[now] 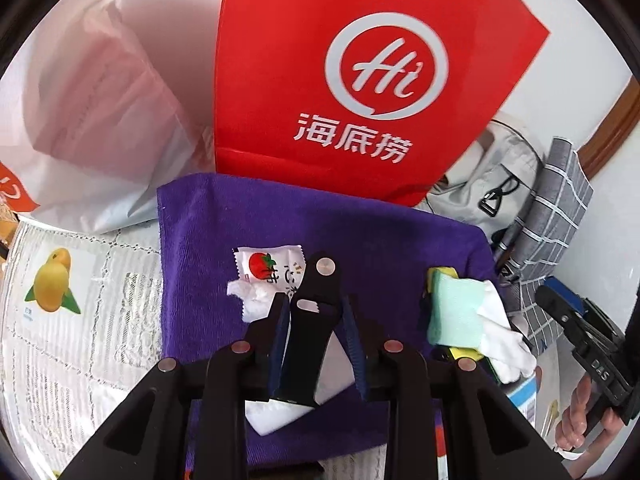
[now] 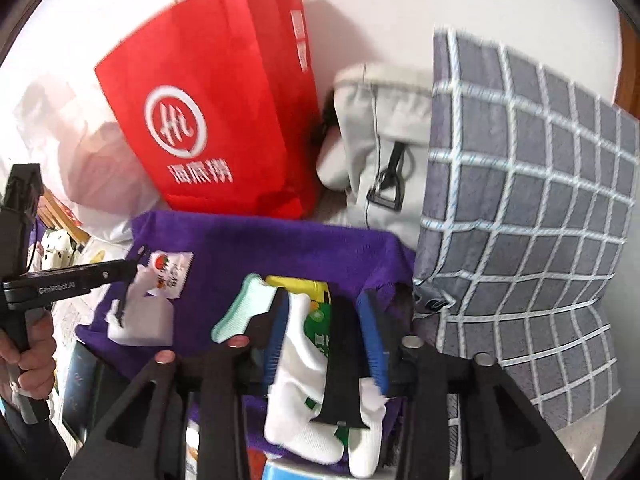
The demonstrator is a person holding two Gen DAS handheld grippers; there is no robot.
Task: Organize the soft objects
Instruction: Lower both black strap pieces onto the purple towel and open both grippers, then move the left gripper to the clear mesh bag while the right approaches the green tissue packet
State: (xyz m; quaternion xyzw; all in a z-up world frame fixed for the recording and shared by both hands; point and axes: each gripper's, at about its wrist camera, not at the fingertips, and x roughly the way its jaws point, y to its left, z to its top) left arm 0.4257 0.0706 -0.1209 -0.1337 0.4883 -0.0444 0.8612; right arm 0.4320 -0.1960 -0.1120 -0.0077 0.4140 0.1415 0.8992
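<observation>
**Both tools gripping soft items over the purple towel**

A red paper bag (image 1: 360,60) with a white logo stands at the far edge of the bench, beside a pale plastic bag (image 1: 80,100). To the right, a grey checked cushion (image 2: 532,208) leans against a light grey backpack (image 2: 380,140). In front of the red bag, a purple towel (image 1: 224,216) lies spread over the lace-covered bench (image 1: 60,340).

The right tool (image 2: 324,336) sits over the towel's right side, its blue-padded fingers (image 2: 372,336) narrowed around a white sock (image 2: 296,392). The sock drapes across a yellow-and-green box (image 2: 316,304), next to a mint-green sponge (image 2: 244,308).

The left tool (image 1: 318,336) hovers over the towel's middle, its fingers drawn narrow onto a white folded cloth (image 1: 276,412). Just beyond its tips lies a small white packet (image 1: 268,268) printed with a tomato, touching a crumpled tissue (image 1: 252,296).
</observation>
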